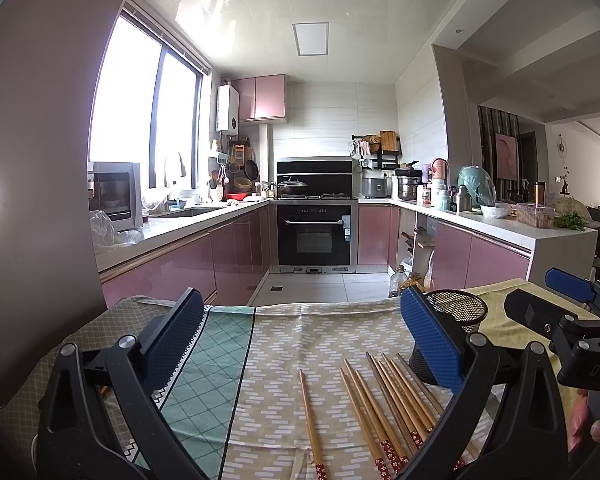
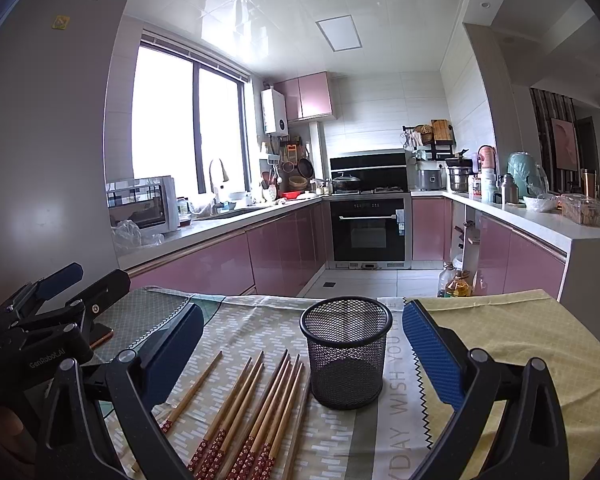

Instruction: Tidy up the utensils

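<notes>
Wooden chopsticks lie fanned on the patterned tablecloth, one stray stick apart to their left, just beside an upright black mesh holder. My right claw hangs wide around the holder; my left claw gapes wide above the sticks, gripping nothing.

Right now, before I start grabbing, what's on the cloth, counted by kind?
Chopsticks: 8 (bunched and overlapping, so the count is approximate)
Black mesh holder: 1
Total: 9
</notes>
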`<state>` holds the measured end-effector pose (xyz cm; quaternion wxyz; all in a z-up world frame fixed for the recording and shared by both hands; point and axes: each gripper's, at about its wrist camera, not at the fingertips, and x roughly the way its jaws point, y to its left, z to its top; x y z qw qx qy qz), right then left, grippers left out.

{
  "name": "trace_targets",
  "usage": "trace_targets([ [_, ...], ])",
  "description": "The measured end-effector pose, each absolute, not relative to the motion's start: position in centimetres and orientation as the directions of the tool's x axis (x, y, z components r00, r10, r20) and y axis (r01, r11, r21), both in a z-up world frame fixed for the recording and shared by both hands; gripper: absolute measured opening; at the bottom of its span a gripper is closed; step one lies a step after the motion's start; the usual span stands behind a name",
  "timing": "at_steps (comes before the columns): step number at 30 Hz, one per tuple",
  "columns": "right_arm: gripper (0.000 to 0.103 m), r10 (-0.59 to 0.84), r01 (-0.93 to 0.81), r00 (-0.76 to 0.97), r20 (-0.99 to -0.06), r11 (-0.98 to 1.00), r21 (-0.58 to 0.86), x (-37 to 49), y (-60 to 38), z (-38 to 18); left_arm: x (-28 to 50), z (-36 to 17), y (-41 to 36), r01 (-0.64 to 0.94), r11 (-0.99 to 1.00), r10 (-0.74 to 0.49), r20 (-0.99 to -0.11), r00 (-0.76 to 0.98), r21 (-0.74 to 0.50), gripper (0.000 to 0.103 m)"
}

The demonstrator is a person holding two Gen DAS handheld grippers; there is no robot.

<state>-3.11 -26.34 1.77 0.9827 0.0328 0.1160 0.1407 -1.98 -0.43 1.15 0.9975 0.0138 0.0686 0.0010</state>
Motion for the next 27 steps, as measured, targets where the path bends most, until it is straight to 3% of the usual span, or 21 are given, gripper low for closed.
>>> trace_targets([
  [19, 0.096, 0.292, -0.274, 0.928, -0.230, 0.956, 0.108, -2.8, -26.6, 1.5, -1.7, 0.8, -0.4, 0.005, 1.000, 0.000, -0.152, 0.988, 0.030, 0.097],
  [24, 0.096, 0.292, -0.272, 0.903, -0.314, 0.956, 0.107, -1.7, -26.6, 0.4, -0.6, -0.1, -0.1, 0.023, 0.999, -0.015, -0.218, 0.976, 0.037, 0.097],
  [27, 0.096, 0.293, -0.277, 0.858, -0.421, 0.956, 0.101, -0.3, -26.4, -1.0, 0.9, -1.2, 0.1, 0.042, 0.998, -0.026, -0.307, 0.951, 0.046, 0.097],
])
